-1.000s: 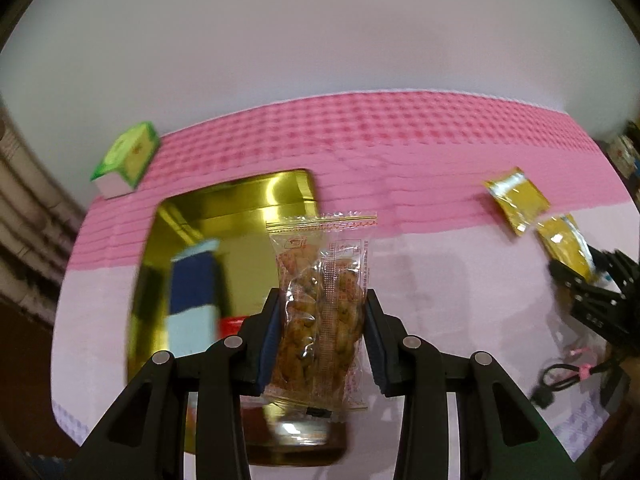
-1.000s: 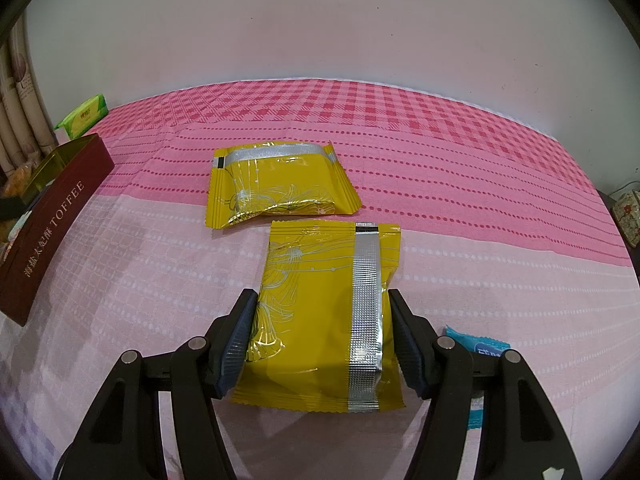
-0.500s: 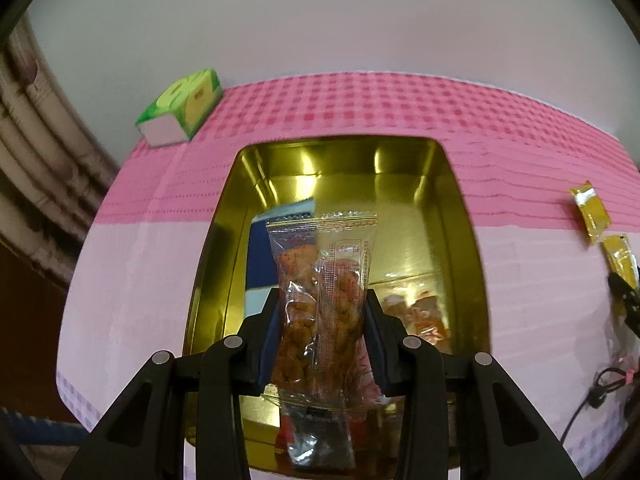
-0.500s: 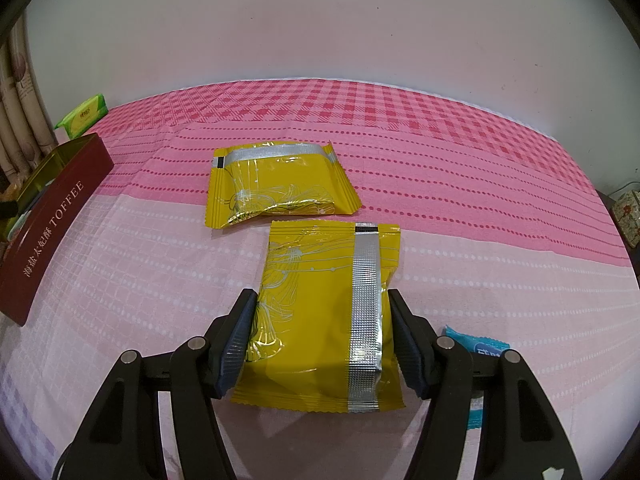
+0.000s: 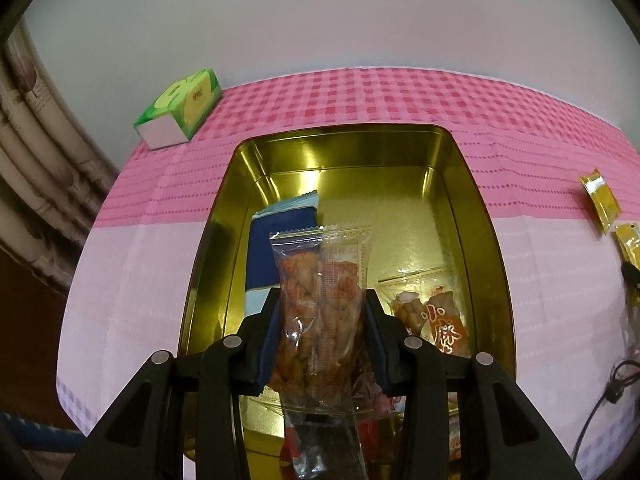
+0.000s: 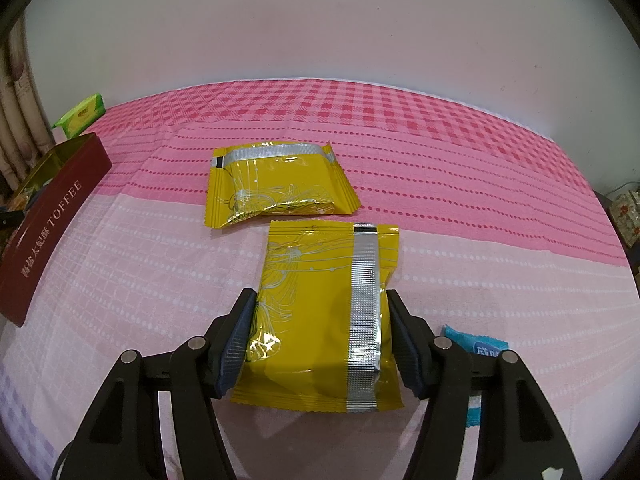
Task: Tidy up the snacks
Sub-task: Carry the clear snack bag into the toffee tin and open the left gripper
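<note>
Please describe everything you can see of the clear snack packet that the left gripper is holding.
The clear snack packet is a narrow pouch of transparent plastic film with faint red printing, crimped seals and orange-brown snack pieces inside. It stands upright between the fingers of the left gripper, whose jaws are opening slightly though both pads still touch its sides. It hangs over the near end of the gold tin; whether its lower end touches the packets below is unclear.

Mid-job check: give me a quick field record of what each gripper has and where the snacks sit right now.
left gripper: jaws opening, clear snack packet between pads, above gold tin
tin contents: blue packet, clear orange-print packet
right gripper: jaws closing on near yellow packet, pads touching its sides
on cloth: second yellow packet, light blue wrapper, green box
</note>
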A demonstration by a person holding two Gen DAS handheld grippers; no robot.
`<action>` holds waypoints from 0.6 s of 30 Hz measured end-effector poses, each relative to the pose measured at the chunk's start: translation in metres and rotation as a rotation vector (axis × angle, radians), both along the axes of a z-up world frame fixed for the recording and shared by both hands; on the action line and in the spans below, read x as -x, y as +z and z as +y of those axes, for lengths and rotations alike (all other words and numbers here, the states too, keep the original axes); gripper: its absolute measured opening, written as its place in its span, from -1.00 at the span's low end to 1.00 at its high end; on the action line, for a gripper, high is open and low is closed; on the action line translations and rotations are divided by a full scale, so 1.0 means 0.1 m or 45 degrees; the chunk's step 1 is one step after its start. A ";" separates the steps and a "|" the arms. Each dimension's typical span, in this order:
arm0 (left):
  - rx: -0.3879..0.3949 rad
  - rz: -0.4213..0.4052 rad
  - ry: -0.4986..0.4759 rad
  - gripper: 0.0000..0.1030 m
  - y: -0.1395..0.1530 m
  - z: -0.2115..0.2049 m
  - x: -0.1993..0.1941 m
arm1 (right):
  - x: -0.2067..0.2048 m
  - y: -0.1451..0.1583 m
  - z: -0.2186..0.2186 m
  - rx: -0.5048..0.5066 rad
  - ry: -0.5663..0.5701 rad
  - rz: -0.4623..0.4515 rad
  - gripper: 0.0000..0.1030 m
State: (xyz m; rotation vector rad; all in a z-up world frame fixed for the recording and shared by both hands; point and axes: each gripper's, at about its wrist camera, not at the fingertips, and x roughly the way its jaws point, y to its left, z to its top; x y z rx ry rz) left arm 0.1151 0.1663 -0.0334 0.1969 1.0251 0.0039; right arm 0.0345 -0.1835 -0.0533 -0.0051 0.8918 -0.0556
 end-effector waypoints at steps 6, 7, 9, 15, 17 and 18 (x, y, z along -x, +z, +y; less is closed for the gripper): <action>0.050 -0.029 0.007 0.38 0.10 0.05 0.07 | -0.02 0.01 0.00 -0.010 -0.029 0.020 0.08; 0.049 -0.051 0.003 0.39 0.14 0.05 0.10 | -0.02 0.01 0.01 -0.012 -0.037 0.028 0.07; 0.041 -0.066 -0.004 0.43 0.19 0.05 0.12 | -0.03 0.02 0.03 0.002 -0.037 0.033 0.07; 0.071 -0.102 -0.001 0.55 0.33 0.10 0.22 | -0.02 0.09 0.11 0.013 -0.038 0.031 0.06; 0.074 -0.116 0.012 0.55 0.39 0.15 0.26 | -0.02 0.16 0.15 0.011 -0.032 0.019 0.06; 0.069 -0.131 0.020 0.56 0.43 0.18 0.28 | -0.02 0.18 0.16 0.010 -0.030 0.014 0.06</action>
